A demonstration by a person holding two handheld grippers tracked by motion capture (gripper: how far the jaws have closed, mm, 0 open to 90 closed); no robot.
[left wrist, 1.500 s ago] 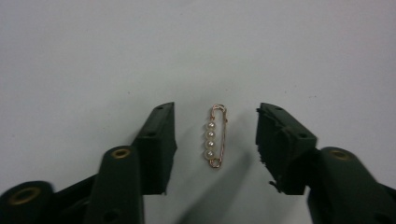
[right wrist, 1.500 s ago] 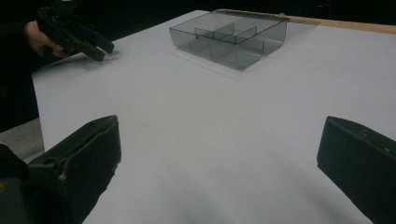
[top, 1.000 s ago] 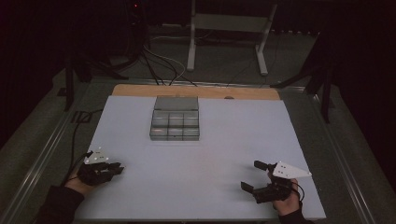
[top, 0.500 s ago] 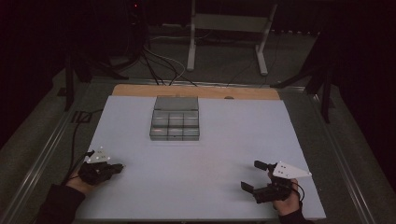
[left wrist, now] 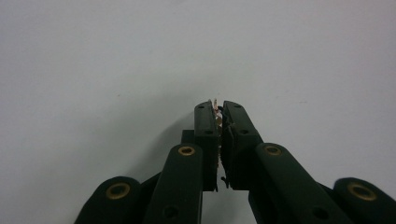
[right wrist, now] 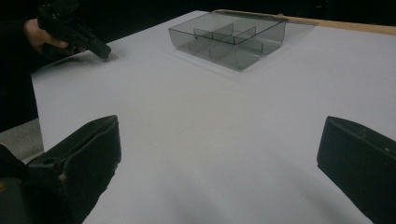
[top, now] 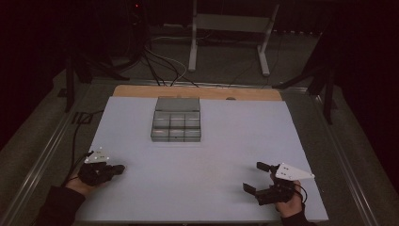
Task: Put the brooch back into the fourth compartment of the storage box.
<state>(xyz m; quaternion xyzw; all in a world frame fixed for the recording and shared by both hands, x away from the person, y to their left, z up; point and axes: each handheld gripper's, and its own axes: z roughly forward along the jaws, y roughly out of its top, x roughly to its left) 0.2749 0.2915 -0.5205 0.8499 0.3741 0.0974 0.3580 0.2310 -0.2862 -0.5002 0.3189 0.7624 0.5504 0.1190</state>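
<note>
Grippers rest low at the near corners of a white table: the left gripper pinches something small and pale between nearly closed jaws, too small to identify, while the right gripper gapes wide, empty. A clear compartment tray sits well apart, toward the far edge.

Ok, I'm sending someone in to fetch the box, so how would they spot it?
On the white table, look along the far edge by the wooden strip. The box sits there, midway across. It is clear grey plastic, split into small compartments, with its lid open.
</note>
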